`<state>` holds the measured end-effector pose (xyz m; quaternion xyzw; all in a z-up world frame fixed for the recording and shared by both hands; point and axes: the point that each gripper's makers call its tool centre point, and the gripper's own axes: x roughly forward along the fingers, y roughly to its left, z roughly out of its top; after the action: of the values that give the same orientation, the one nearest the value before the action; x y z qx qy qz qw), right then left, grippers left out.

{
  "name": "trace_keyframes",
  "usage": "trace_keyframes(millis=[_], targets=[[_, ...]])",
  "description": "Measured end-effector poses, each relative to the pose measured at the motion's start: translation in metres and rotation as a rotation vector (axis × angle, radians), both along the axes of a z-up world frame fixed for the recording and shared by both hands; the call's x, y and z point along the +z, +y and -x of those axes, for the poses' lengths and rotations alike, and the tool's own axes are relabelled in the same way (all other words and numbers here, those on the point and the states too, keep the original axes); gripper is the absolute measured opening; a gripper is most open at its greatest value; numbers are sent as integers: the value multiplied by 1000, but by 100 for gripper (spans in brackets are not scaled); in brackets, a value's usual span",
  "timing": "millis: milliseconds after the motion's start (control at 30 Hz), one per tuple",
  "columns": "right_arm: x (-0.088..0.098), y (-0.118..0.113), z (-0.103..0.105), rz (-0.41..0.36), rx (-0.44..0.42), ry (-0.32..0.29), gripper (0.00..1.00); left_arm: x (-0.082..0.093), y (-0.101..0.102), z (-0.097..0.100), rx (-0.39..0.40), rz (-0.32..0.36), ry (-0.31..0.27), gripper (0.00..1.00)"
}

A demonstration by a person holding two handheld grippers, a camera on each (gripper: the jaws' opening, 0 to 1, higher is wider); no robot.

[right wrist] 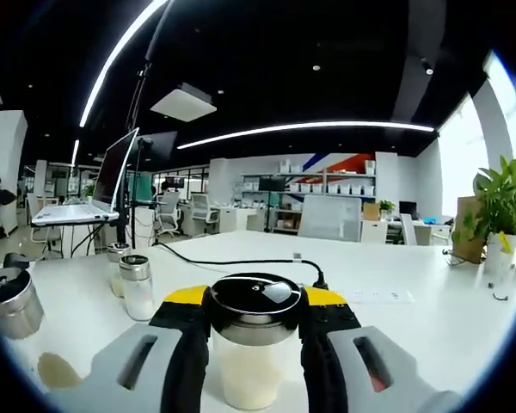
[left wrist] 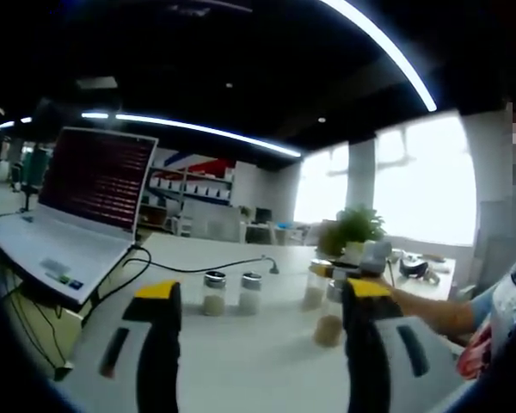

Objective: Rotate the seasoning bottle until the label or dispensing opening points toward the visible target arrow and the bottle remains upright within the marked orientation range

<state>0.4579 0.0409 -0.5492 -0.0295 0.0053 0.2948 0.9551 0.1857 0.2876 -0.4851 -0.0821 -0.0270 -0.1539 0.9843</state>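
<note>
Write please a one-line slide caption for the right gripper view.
Right tongs shut on an upright seasoning bottle on the white table.

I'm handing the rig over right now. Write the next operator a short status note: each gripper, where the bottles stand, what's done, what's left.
Right gripper: shut on the seasoning bottle, jaws on either side of its body, bottle upright on the white table.
Left gripper: open, empty, hovering over the table.
Two small shakers stand side by side to the left of the held bottle; another steel-lidded jar sits further left.
No target arrow or label shows in either view, so orientation cannot be judged.
Left: find the arrow, turn the bottle to it, keep it upright, release.
</note>
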Motion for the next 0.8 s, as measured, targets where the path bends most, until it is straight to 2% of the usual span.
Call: trace_keyframes(millis=[367, 533, 800], targets=[[8, -7, 19, 6, 27, -17, 39, -2, 1, -2, 3, 2, 7, 81], [15, -8, 42, -7, 73, -5, 39, -2, 1, -2, 3, 0, 6, 81], [29, -8, 78, -25, 97, -48, 39, -1, 2, -1, 2, -1, 4, 81]])
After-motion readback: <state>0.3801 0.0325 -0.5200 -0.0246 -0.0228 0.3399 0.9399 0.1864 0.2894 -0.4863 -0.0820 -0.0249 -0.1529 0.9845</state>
